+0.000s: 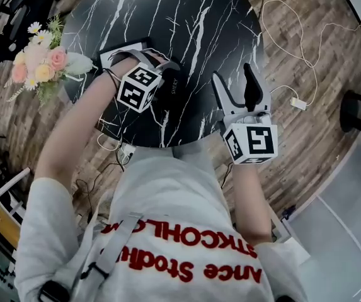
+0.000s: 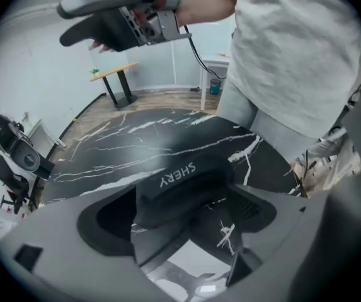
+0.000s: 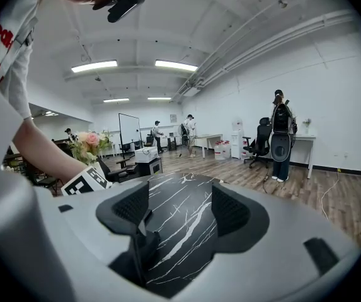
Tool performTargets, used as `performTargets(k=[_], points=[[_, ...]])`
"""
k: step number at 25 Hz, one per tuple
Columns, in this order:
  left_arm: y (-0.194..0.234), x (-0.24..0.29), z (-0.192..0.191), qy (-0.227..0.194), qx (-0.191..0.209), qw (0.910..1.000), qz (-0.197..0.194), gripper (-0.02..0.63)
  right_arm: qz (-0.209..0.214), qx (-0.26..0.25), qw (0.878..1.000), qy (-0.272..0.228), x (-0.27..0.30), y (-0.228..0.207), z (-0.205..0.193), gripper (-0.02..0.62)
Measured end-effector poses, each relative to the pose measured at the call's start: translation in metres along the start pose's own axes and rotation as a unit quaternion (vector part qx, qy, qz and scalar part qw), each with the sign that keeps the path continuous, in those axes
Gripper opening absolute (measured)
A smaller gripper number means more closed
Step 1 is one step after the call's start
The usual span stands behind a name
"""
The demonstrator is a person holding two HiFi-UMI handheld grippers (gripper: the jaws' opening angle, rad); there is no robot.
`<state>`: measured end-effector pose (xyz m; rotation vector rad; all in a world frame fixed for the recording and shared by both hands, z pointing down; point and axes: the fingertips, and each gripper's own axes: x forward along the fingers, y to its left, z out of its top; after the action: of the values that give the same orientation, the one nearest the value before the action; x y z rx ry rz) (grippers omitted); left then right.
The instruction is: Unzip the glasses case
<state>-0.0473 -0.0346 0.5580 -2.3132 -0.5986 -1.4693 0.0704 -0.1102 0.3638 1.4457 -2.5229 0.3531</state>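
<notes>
- Two hand-held grippers work over a round black marble table [image 1: 193, 17]. A black glasses case [image 2: 181, 190] lettered "SHERY" lies on the person's side of it.
- We see the left gripper [image 2: 179, 216] tipped steeply down, right over the case. Its jaws are spread wide with the case between them. The pads do not look to be pressing on it, so we read this gripper as holding nothing.
- Seen along those jaws, the case's long axis appears to run across the gap from one jaw towards the other, at a slight tilt.
- The right gripper [image 1: 235, 83] hovers nearly level over the table's near edge, well apart from the case and to its right in the head view. Its jaws stand wide as well, with only bare marble between them.
- We judge the left gripper far the nearer. It looks placed to steady the case, while the right would have to come across for the zip pull.
- No view shows us the zip or its pull. The case looks shut, and whatever it holds is hidden.
- One bouquet [image 1: 40, 60] of pink and white flowers sits at the table's left rim, well clear of both grippers. We cannot make out a vase.
</notes>
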Motion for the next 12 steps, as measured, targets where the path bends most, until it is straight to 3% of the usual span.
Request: performTargets(k=[3, 8, 10, 12], points=[[-0.001, 0.003, -0.008, 0.025, 0.028, 0.9993, -0.008, 0.434, 0.0, 0.0, 1.0, 0.0, -0.001, 0.002, 0.001, 0.308], [0.006, 0.016, -0.002, 0.024, 0.059, 0.9979, -0.013, 0.436, -0.001, 0.01, 1.0, -0.001, 0.005, 0.003, 0.001, 0.308], [0.009, 0.019, 0.002, 0.015, 0.041, 0.9989, -0.016, 0.435, 0.004, 0.004, 1.0, -0.002, 0.007, 0.007, 0.004, 0.308], [0.016, 0.017, 0.006, -0.003, -0.001, 1.0, -0.002, 0.415, 0.008, -0.002, 1.0, 0.0, 0.008, 0.009, 0.005, 0.308]])
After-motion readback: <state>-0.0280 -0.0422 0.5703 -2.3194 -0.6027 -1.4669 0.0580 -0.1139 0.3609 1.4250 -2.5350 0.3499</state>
